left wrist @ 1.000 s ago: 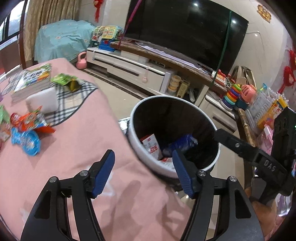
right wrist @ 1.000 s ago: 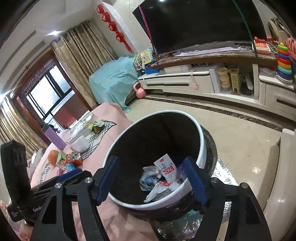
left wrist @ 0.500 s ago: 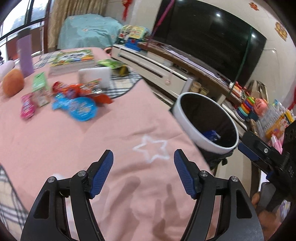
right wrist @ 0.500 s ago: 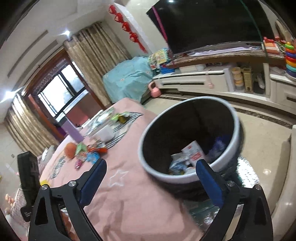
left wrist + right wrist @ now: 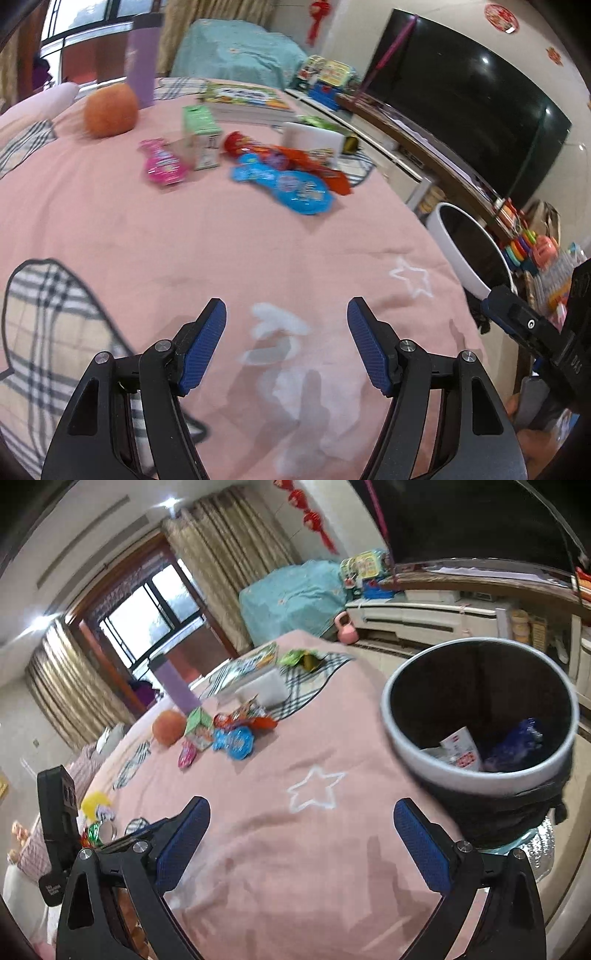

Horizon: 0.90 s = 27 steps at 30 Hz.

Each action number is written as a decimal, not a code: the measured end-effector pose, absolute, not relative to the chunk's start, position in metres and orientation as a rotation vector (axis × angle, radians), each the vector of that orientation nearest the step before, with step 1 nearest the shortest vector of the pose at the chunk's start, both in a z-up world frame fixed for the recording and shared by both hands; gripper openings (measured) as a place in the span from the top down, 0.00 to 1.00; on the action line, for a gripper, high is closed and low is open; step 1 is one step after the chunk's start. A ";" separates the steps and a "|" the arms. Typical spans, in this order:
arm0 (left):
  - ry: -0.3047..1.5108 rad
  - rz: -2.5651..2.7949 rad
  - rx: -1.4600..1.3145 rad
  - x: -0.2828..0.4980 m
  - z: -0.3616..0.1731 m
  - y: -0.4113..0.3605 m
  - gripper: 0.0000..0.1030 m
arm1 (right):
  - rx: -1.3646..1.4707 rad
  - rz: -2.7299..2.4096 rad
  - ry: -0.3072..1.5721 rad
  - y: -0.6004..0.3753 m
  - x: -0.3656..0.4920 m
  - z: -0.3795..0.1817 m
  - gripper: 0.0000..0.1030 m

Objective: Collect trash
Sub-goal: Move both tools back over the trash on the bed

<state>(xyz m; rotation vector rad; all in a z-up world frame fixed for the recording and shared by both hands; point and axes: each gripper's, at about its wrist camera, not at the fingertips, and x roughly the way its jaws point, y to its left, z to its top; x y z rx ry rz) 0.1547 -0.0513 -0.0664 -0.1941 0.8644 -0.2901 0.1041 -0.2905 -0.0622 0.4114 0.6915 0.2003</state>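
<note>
Several snack wrappers lie on the pink bedspread: a blue wrapper, a red-orange wrapper, a pink wrapper and a green carton. They also show in the right wrist view, with the blue wrapper nearest. The trash bin, black inside with a white rim, stands beside the bed with wrappers in it; its rim shows in the left wrist view. My left gripper is open and empty above the bedspread. My right gripper is open and empty near the bed's edge.
An orange, a purple bottle, a stack of books and a white box sit on the bed behind the wrappers. A TV on a long cabinet and toys stand to the right.
Both grippers have swung left, away from the bin and over the bed. The wrappers on the bedspread have come closer into view. Both stay open and empty.
</note>
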 end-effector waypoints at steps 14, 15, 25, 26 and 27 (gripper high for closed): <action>0.880 -0.206 -0.261 0.164 -0.076 0.000 0.32 | 0.302 0.249 0.719 -0.236 0.125 -0.071 0.02; 0.882 -0.204 -0.263 0.165 -0.076 0.002 0.32 | 0.301 0.252 0.729 -0.235 0.127 -0.072 0.02; 0.904 -0.175 -0.267 0.180 -0.078 0.008 0.32 | 0.328 0.286 0.781 -0.228 0.146 -0.078 0.02; 0.905 -0.173 -0.266 0.182 -0.078 0.009 0.32 | 0.329 0.289 0.784 -0.227 0.149 -0.078 0.02; 0.907 -0.170 -0.265 0.184 -0.078 0.009 0.32 | 0.328 0.291 0.788 -0.227 0.151 -0.078 0.02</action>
